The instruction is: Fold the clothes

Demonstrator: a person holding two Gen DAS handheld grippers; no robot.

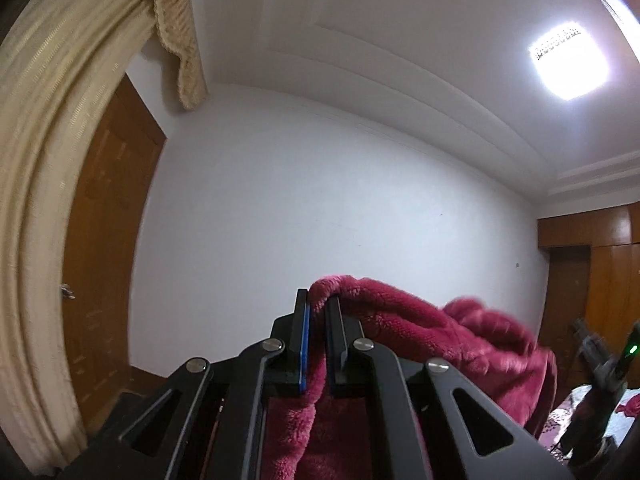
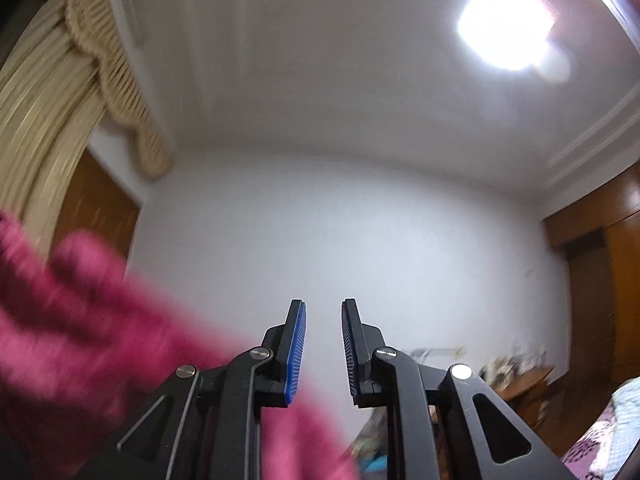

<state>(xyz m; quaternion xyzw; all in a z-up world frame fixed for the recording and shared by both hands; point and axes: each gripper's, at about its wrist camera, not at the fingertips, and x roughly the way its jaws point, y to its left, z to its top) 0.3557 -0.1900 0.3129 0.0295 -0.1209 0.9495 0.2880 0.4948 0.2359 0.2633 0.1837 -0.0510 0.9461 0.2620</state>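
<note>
Both of my wrist views tilt up at the same room: a white wall (image 1: pixel 340 208) under a stepped ceiling, a square ceiling light (image 1: pixel 570 65) glaring at upper right, and cream curtains (image 1: pixel 44 168) arching down the left side beside a brown wooden door (image 1: pixel 108 248). The left view shows the door handle; the right view cuts that off, and its light is smeared by glare. Brown wardrobes (image 2: pixel 616 292) stand at the right in both. Only the right view shows a low wooden stand (image 2: pixel 524 384) with cluttered small things I cannot make out. A patterned pink bed cover (image 2: pixel 592 440) shows in the bottom right corner of each.

The crimson fleece garment (image 1: pixel 420 336) is lifted in the air. In the left view it is sharp: it drapes from my left tongs (image 1: pixel 318 308) and hangs in folds to the right and down behind the frame. In the right view it is only a blurred pink mass at the lower left, passing behind the left finger.

My left tongs are clenched on the garment's edge, fleece pinched between the blue pads. My right tongs (image 2: pixel 323 312) stand slightly parted with nothing between the pads. The left view alone catches the right tool from outside, blurred, at its right edge, a small green lamp (image 1: pixel 633 348) lit on it.
</note>
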